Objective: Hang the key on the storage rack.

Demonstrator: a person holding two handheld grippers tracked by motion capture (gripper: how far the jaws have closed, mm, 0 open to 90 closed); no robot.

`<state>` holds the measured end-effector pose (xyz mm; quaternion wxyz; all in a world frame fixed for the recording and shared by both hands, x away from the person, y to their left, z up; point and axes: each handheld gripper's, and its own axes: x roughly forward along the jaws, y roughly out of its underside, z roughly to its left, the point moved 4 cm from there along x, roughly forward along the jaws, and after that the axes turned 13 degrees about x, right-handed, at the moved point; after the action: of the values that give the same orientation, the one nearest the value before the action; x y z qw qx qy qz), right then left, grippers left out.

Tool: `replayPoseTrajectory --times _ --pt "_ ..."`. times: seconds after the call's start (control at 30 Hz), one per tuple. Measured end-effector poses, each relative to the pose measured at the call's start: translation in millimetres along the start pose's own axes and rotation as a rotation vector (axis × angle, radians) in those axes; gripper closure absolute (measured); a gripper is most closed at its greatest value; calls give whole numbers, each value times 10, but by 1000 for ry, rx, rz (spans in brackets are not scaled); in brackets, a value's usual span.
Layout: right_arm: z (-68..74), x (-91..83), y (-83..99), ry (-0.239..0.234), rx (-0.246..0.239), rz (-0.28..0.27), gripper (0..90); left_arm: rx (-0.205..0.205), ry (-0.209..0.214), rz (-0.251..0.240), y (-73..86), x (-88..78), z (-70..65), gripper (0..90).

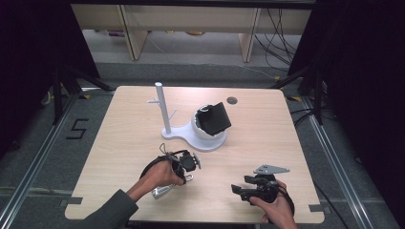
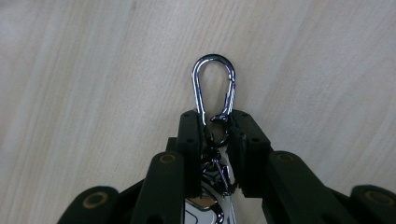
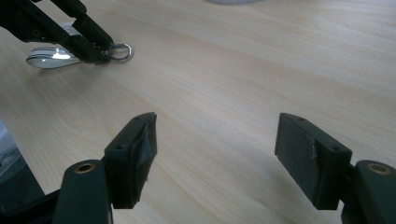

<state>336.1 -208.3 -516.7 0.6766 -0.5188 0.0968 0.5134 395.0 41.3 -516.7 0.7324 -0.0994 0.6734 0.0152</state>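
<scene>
The left gripper [image 2: 215, 128] is pinching a chrome carabiner keychain [image 2: 214, 88] at the lower end of its clip, where the gate meets the swivel link; the pads are pressing on it from both sides, so the rounded loop is sticking out free beyond the fingertips. That hold seems chosen to leave the loop open for slipping over something, likely one of the short pegs on the white hook stand [image 1: 162, 109] that is standing farther back on the wooden table [image 1: 119, 138]. In the high view the left gripper [image 1: 187, 162] is hovering low over the near-left part of the table, with the keychain's shiny fob [image 1: 161, 192] trailing beneath the hand toward the table edge. The right gripper [image 3: 215, 144] is waiting with its jaws spread wide and nothing between them, resting near the table's front right [image 1: 246, 190], probably held back so it is staying out of the way. Its camera is looking across at the left gripper and the clip's ring [image 3: 120, 51]. On the stand's base a white bowl-like holder [image 1: 205, 126] is carrying a black square object [image 1: 217, 118].
</scene>
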Motion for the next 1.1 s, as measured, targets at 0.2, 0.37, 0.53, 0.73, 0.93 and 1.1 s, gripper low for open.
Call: replayPoseTrajectory --times 0.2,0.37,0.53,0.73,0.93,1.1 --pt "-20 5 -7 1 -7 -5 304 -7 30 -33 15 -91 10 749" --pt "-7 8 -2 0 9 -2 304 -21 29 -47 60 -175 38 750" --pt "-24 15 -6 2 -2 -2 305 -43 31 -71 104 -280 64 750" --pt "-35 18 -4 -2 0 0 304 -58 19 -88 182 -470 131 751" --pt "-43 13 -6 1 12 -4 304 -77 -8 -105 292 -718 229 751" --pt "-53 13 -6 4 17 -4 304 -114 -37 -120 452 -990 355 751"
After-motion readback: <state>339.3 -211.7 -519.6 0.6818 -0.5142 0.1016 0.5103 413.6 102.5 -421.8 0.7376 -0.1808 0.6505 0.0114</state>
